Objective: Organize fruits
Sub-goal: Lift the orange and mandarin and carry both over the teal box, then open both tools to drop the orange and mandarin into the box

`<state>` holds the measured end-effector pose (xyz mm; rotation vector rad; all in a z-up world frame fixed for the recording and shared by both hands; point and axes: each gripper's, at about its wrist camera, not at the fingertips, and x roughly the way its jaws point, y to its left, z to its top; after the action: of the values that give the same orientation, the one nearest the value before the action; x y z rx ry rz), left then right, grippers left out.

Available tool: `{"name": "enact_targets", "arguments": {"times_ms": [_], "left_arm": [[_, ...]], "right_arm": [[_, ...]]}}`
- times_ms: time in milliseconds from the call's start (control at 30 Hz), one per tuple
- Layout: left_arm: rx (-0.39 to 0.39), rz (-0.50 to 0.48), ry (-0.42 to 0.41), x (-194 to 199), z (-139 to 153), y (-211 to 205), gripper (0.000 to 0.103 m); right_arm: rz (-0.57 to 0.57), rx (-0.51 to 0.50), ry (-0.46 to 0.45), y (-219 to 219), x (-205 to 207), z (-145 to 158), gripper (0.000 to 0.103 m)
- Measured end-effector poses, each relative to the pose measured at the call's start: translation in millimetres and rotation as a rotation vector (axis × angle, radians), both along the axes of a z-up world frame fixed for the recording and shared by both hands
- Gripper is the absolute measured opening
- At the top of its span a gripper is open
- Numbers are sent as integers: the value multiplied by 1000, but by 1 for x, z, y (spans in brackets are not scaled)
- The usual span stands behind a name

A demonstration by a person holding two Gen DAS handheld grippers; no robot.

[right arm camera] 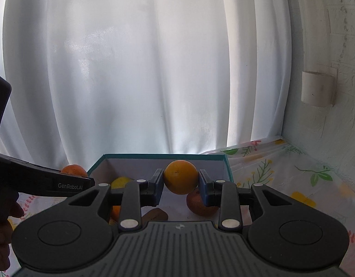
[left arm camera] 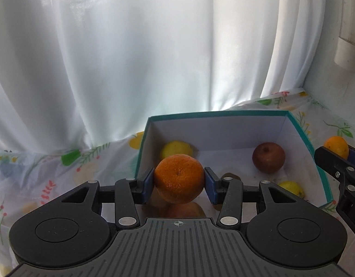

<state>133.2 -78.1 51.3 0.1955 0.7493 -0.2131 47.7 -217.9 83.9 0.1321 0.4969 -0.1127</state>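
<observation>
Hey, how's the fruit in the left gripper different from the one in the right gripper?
The tangerine in the left gripper is deep orange with a dimpled, slightly flattened shape and a visible stem dimple; the orange in the right gripper is paler, yellow-orange, smoother and rounder. The tangerine hangs by the box's left wall, the orange nearer its right side. Both are clamped between blue pads, held over the fruit lying in the box.

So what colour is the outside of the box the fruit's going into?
Teal outside, white inside; the box shows best in the left wrist view.

Matt cardboard box [left arm camera: 223,133], glossy dimpled tangerine [left arm camera: 179,178], sheer cloth curtain [left arm camera: 131,57].
</observation>
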Motion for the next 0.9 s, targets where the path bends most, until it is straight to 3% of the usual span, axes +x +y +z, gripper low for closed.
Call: {"name": "enact_targets", "arguments": {"times_ms": [467, 900], "left_arm": [[0, 5, 101, 26, -45, -5, 50], [31, 4, 127, 37, -66, -10, 50]], "right_arm": [[13, 11, 118, -2, 30, -51, 31], [18, 4, 157, 1, 45, -71, 31]]}}
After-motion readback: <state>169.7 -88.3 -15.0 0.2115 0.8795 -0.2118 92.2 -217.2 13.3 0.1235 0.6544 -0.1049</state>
